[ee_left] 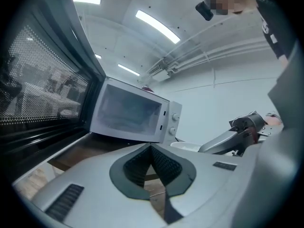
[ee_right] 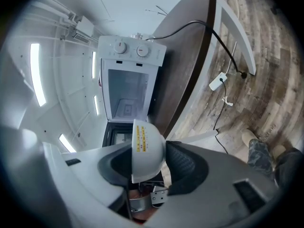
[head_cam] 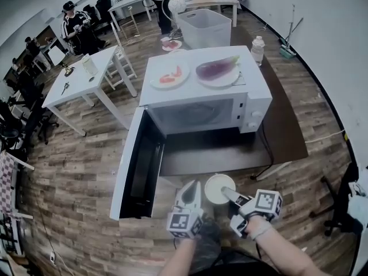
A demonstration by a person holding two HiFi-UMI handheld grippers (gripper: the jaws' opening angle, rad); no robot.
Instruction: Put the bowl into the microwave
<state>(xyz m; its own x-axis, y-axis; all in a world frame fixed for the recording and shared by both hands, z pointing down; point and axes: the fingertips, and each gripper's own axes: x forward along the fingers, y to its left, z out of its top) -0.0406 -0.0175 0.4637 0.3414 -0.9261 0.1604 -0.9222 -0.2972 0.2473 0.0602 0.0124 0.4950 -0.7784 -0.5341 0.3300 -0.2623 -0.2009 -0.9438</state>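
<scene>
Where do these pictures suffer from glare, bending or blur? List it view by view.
Head view: heavy fisheye, the floorboards bow round the sharp microwave. Left gripper view: ceiling lights blow out white, corners go black. Right gripper view: rolled sideways, the microwave's knobs on top; the bowl looms large near the lens.
</scene>
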